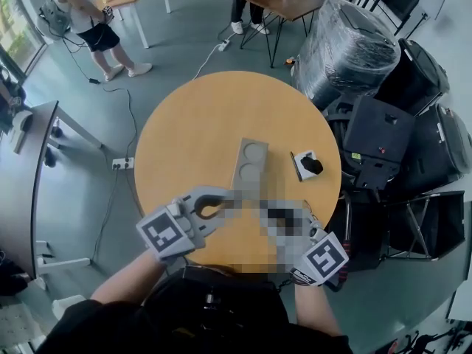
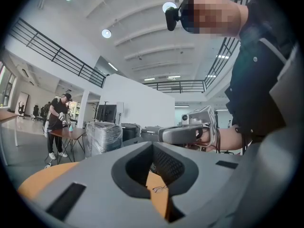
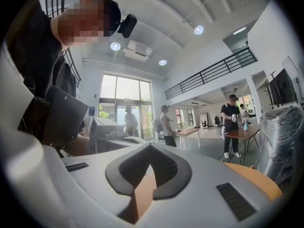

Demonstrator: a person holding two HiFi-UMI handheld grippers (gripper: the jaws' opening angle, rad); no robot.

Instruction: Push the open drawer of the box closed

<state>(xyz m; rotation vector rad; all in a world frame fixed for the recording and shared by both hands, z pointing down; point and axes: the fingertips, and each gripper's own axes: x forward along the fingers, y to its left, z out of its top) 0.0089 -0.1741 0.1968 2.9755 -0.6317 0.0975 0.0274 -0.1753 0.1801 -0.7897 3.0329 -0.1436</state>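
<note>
Just below you sits a round wooden table (image 1: 184,124), seen from overhead. Near its middle lies the grey box (image 1: 249,164), a long block with two round hollows on its top face, its long side running away from you. From this height you cannot tell the drawer from the body of the box. Just to its right sits a small white tray (image 1: 301,169) with a dark object on it.

Both of your tools hang over the near edge of the table, well short of the box and pointing inward toward each other. The left gripper (image 1: 221,200) (image 2: 152,144) has its jaw tips brought together, leaving only the moulded hollow between them — bare tabletop shows through, nothing held. The right gripper (image 1: 276,214) (image 3: 151,145) is the same: tips meeting, empty.
</note>
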